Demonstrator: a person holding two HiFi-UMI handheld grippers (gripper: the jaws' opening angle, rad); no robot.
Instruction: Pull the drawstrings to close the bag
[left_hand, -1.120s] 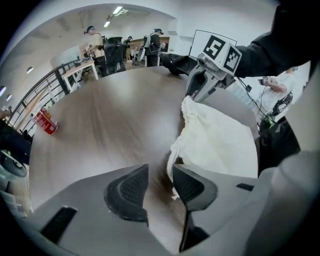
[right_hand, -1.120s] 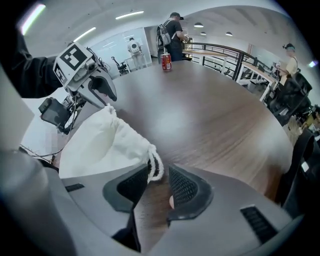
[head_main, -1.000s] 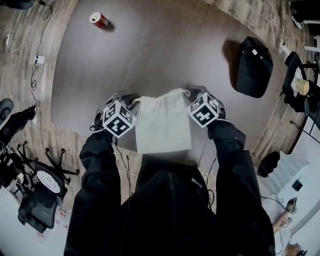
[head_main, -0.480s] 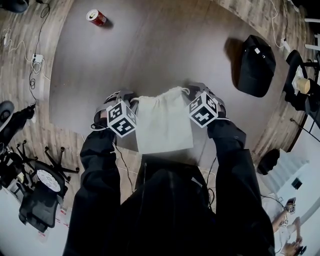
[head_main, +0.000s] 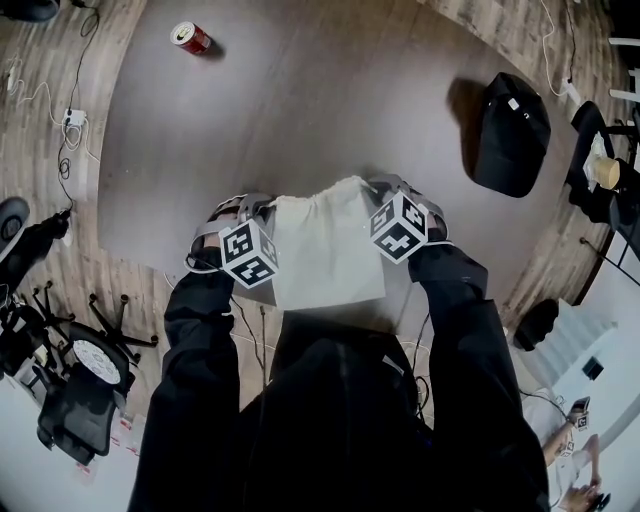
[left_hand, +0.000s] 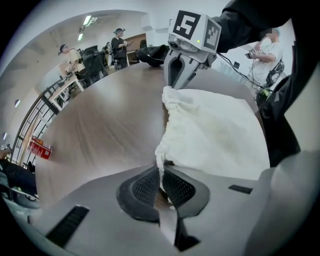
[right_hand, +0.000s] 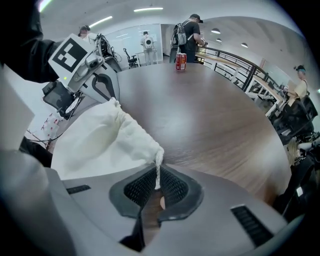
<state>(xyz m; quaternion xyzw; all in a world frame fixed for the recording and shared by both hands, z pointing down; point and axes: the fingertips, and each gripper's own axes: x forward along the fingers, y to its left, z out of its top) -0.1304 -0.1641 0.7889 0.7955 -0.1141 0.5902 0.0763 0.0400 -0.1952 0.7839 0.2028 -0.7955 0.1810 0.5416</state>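
Note:
A white cloth bag lies flat on the round brown table, its gathered mouth on the far side. My left gripper is at the mouth's left corner. In the left gripper view its jaws are closing, with the left drawstring pinched between the pads. My right gripper is at the right corner. Its jaws are closing too, and the right drawstring runs down between the pads. Each gripper shows in the other's view, at the bag's opposite corner.
A red can lies at the table's far left. A black backpack rests on the right side. Office chairs and cables stand on the floor to the left. People stand by desks in the background.
Both grippers have moved inward onto the bag's top corners and their jaws have come together on the drawstrings. The bag itself has barely shifted.

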